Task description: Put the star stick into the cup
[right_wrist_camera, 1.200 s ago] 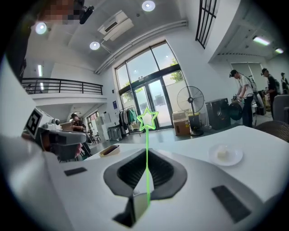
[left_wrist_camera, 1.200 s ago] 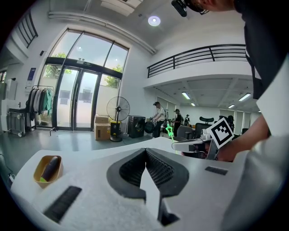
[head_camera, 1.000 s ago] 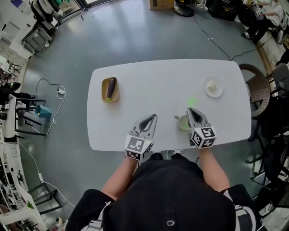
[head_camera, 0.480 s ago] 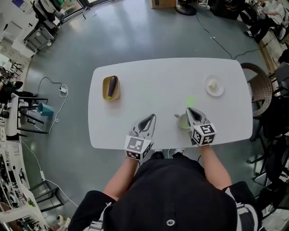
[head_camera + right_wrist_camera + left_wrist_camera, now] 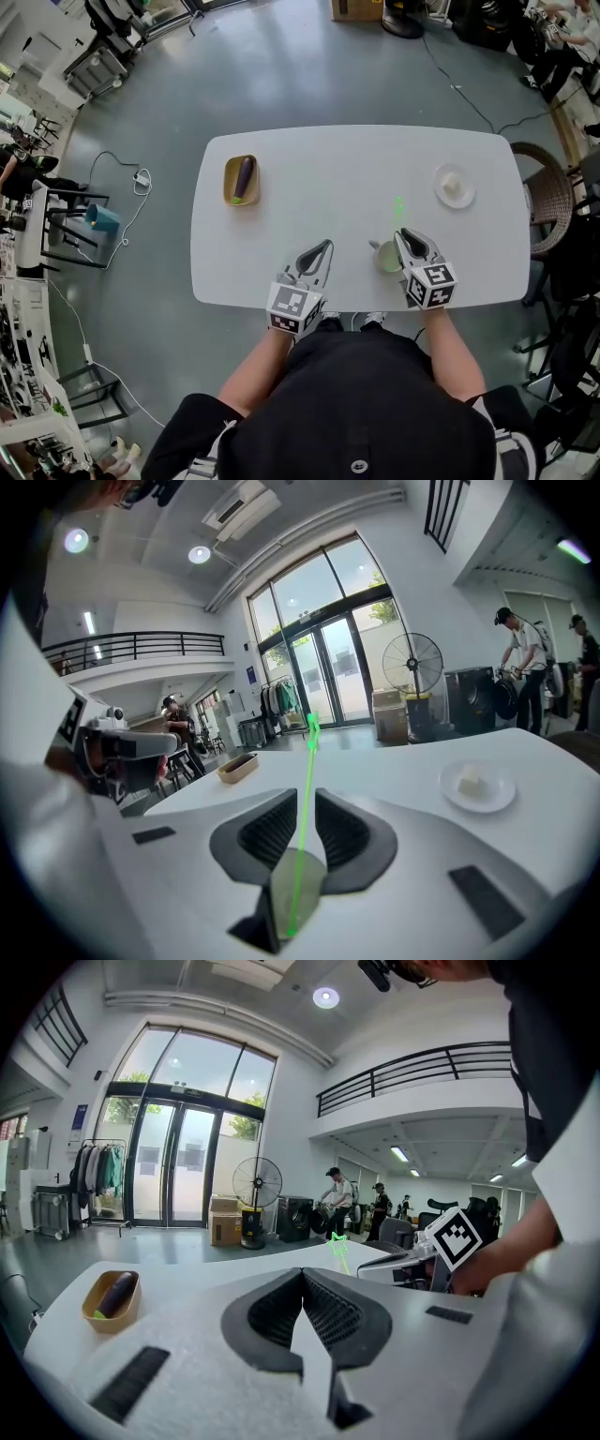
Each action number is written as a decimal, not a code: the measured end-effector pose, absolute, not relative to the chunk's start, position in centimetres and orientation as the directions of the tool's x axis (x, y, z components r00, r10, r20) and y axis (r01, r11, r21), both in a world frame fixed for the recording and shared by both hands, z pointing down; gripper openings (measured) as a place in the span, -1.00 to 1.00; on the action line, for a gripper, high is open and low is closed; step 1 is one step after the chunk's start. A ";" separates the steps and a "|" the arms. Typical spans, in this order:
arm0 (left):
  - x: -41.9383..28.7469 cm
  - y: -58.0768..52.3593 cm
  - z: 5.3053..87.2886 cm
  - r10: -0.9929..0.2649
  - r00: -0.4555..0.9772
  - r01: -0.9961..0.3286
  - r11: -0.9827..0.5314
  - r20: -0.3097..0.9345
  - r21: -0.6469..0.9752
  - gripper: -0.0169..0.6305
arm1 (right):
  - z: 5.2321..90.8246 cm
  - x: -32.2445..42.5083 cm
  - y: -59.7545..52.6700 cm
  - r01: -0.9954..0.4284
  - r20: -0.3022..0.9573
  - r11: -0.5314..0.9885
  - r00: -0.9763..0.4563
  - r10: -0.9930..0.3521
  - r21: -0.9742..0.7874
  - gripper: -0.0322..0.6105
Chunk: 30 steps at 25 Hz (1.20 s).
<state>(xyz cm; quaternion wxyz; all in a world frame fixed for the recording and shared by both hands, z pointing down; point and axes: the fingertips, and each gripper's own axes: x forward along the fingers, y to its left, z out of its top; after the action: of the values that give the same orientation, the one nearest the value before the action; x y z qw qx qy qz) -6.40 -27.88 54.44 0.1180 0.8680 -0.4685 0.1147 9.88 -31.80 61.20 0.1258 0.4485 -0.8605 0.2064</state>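
Note:
A green star stick (image 5: 397, 208) stands leaning in a pale green cup (image 5: 387, 258) near the front edge of the white table (image 5: 328, 169). My right gripper (image 5: 403, 234) hovers right over the cup. In the right gripper view the stick (image 5: 307, 761) rises between the jaws, which stand a little apart on either side of it, and its lower end sits in the cup (image 5: 295, 892). My left gripper (image 5: 323, 246) rests over the table to the left, jaws shut and empty (image 5: 300, 1274). From the left gripper view the star (image 5: 337, 1244) shows at the right.
A tan bowl (image 5: 242, 180) with an eggplant sits at the table's far left. A white plate (image 5: 454, 186) holding a small pale piece is at the far right. A wicker chair (image 5: 548, 197) stands past the table's right end.
The head camera has shifted slightly. Both grippers, the stick and the cup keep the same places relative to each other.

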 end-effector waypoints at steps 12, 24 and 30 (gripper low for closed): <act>-5.3 -28.2 53.4 -0.790 0.545 -0.834 -0.545 0.282 0.084 -0.91 | 53.2 10.3 -32.0 -0.804 0.236 0.563 -0.594 -0.769 -0.191 -0.70; -3.9 -28.9 50.1 -0.803 0.560 -0.827 -0.554 0.203 0.090 -0.91 | 44.7 10.4 -31.5 -0.790 0.045 0.599 -0.608 -0.792 -0.133 -0.77; -3.0 -29.1 48.4 -0.803 0.571 -0.820 -0.568 0.172 0.074 -0.91 | 43.3 10.9 -30.9 -0.795 0.020 0.601 -0.604 -0.797 -0.081 -0.89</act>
<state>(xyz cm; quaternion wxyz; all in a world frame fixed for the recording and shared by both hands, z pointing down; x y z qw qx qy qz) -3.04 -29.06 48.43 0.0726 0.8833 -0.4592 0.0595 10.90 -30.88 43.29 -0.0092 0.4449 -0.8946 0.0408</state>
